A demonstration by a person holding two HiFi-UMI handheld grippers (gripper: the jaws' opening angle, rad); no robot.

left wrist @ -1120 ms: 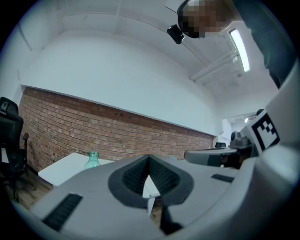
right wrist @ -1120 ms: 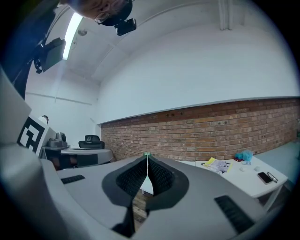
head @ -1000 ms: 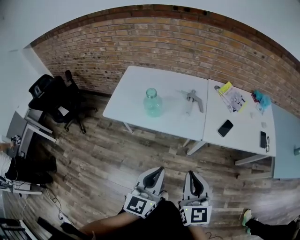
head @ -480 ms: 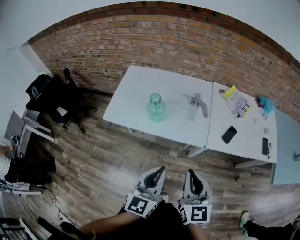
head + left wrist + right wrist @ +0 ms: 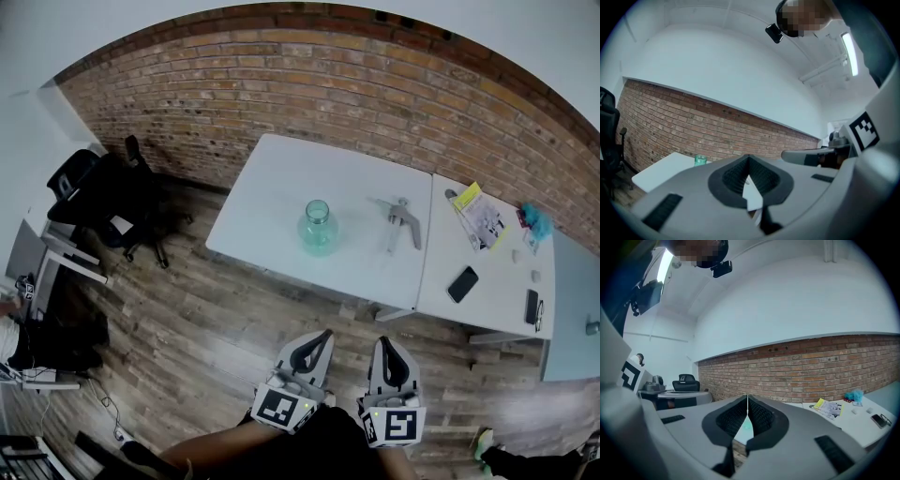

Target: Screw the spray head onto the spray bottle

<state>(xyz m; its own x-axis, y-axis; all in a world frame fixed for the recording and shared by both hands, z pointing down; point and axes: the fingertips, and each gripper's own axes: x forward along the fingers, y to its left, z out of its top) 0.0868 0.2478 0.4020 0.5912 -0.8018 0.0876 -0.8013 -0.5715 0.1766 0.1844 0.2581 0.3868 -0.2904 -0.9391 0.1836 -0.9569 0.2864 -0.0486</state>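
Note:
A pale green, see-through spray bottle (image 5: 318, 226) stands open-necked on the white table (image 5: 267, 187), well ahead of me. The grey spray head (image 5: 403, 221) lies on its side to the right of the bottle, apart from it. My left gripper (image 5: 322, 335) and right gripper (image 5: 385, 341) are side by side over the wooden floor, short of the table, both shut and empty. In the left gripper view the bottle (image 5: 700, 160) shows small above the shut left gripper (image 5: 749, 160). In the right gripper view the right gripper (image 5: 747, 399) points toward the table, its jaws together.
A second white table (image 5: 487, 272) joins on the right with a black phone (image 5: 462, 283), a yellow leaflet (image 5: 481, 214), another dark device (image 5: 531, 307) and a teal object (image 5: 537, 220). A black office chair (image 5: 103, 192) stands at left. A brick wall (image 5: 281, 84) runs behind.
The table, bottle and spray head have slid lower and rightward in the head view and look nearer. Both grippers keep their place in the view and stay shut.

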